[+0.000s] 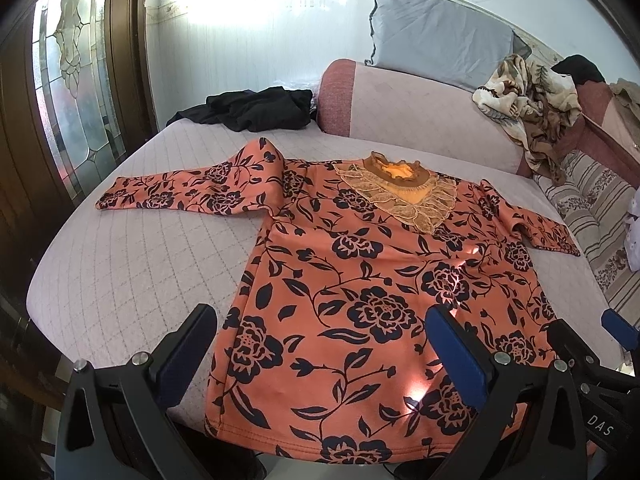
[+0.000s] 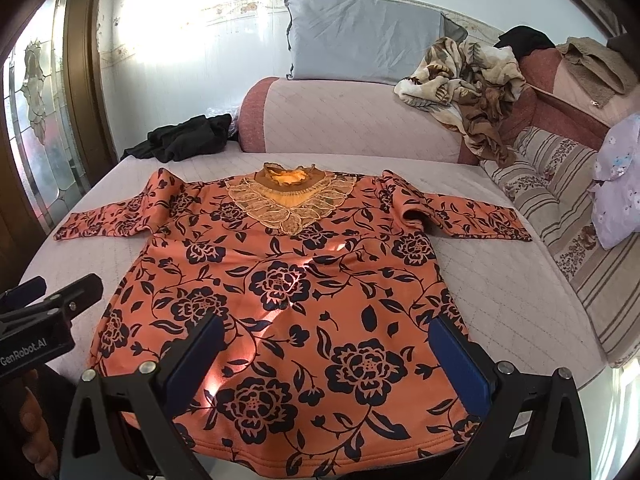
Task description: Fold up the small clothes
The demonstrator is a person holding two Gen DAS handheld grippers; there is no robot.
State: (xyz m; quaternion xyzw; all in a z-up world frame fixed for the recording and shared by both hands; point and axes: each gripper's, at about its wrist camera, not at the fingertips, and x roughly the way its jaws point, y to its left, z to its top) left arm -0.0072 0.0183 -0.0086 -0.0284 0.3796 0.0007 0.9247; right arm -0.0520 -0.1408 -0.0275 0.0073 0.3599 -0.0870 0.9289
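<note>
We find the orange long-sleeved top printed with dark navy flowers (image 1: 360, 280) laid face up on the quilted pale lilac bed (image 1: 120, 272), its gold lace collar (image 1: 400, 196) toward the padded pink headboard (image 1: 420, 104) and its hem nearest us; both sleeves are spread outward, the one toward the window somewhat bunched at the shoulder; we judge this flat layout to be the starting position for folding, no fold yet being evident.

The left gripper (image 1: 320, 344) hangs low over the hem's left portion, its blue-padded fingers (image 1: 456, 348) spread wide and holding nothing; the right gripper (image 2: 328, 356) hangs likewise over the hem's right portion, fingers (image 2: 460, 360) spread and empty; each points forward along the garment toward the collar; whether either touches the cloth we cannot tell; in the right wrist view the left gripper's body shows at the left edge, just beside the hem corner.

Elsewhere: a crumpled black garment (image 1: 248, 110) at the bed's far corner, a grey-blue pillow (image 1: 436, 44) and a brown patterned blanket (image 1: 528, 108) on the headboard; none obstructs the work.
</note>
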